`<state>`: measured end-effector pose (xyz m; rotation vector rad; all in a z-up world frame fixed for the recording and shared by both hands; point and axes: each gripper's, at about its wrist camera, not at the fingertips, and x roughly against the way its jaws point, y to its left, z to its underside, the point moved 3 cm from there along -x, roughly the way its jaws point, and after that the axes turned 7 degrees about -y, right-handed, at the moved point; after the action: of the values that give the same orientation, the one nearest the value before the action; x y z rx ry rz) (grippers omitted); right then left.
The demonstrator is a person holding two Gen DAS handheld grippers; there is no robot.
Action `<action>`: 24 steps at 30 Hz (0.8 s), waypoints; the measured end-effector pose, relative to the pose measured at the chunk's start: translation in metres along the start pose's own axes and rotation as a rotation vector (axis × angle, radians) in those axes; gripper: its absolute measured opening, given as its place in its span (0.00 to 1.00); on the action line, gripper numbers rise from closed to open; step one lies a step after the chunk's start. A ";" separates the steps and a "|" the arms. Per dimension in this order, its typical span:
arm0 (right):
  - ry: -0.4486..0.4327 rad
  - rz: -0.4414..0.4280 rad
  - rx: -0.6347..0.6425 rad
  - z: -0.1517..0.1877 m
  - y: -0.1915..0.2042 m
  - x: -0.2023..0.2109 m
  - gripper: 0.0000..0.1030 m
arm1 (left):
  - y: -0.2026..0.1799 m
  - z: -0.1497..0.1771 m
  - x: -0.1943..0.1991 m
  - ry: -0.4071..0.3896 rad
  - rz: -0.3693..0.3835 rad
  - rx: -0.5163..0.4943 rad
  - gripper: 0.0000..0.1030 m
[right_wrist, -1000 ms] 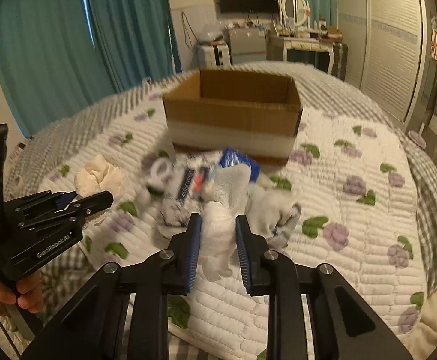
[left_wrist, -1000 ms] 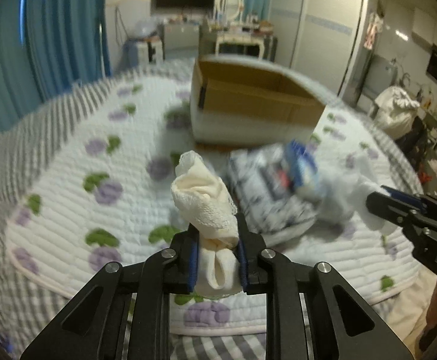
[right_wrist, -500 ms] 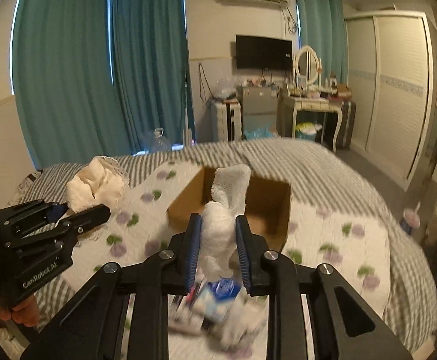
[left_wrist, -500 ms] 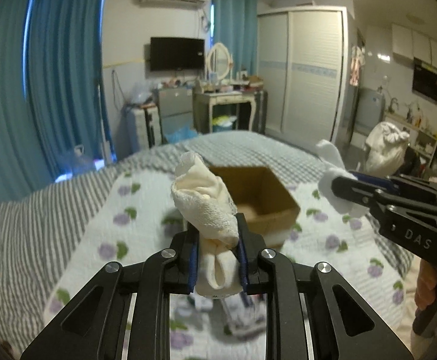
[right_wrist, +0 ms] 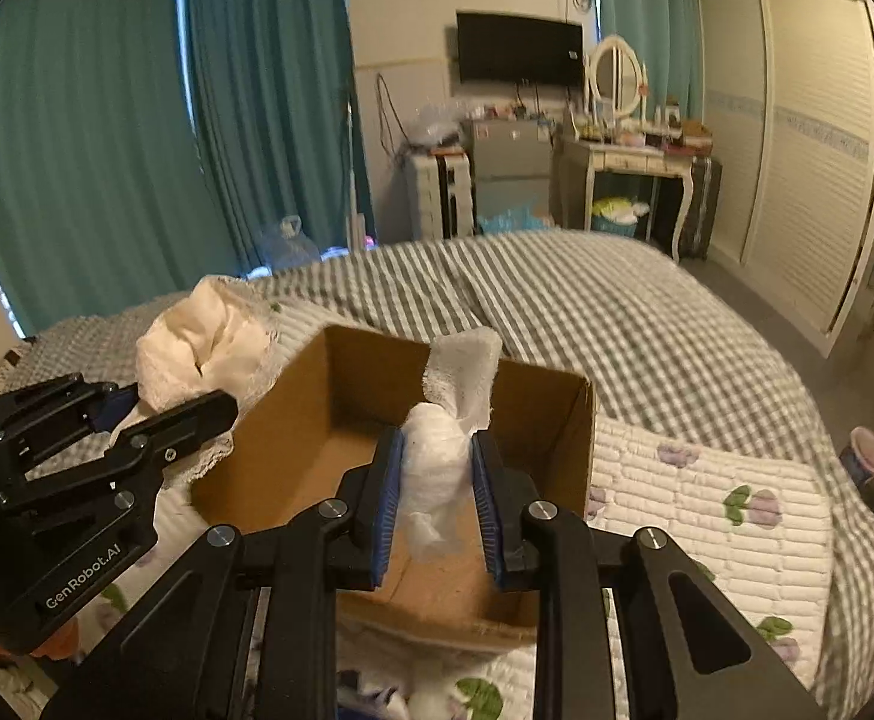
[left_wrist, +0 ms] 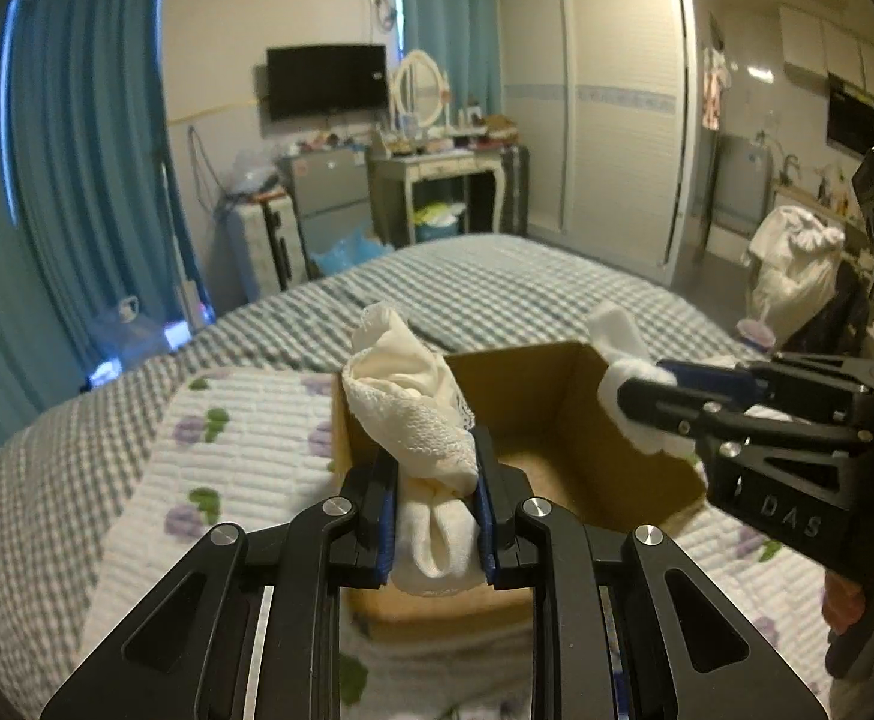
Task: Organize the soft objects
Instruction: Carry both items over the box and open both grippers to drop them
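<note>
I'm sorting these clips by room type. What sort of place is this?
Most likely a lived-in bedroom: a bed with checked bedding fills the middle, a dressing table with an oval mirror stands behind, and a sliding-door wardrobe lines the wall.

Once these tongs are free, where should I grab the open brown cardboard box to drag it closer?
Take the open brown cardboard box by its near wall's top rim. Come down from above, with one finger inside and one outside. The box stands upright and open-topped, and a thin wall is probably all the tongs can span.
</note>
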<state>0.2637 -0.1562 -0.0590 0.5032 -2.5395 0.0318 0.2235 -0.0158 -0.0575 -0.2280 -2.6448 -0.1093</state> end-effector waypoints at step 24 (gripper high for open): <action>-0.098 0.069 0.053 -0.020 -0.016 0.117 0.95 | 0.003 -0.035 0.107 -0.093 -0.160 0.033 0.87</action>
<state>0.1886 -0.2092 0.0177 0.4478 -2.6571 0.1029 0.1468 -0.0018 0.0244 -0.0096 -2.7528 -0.1098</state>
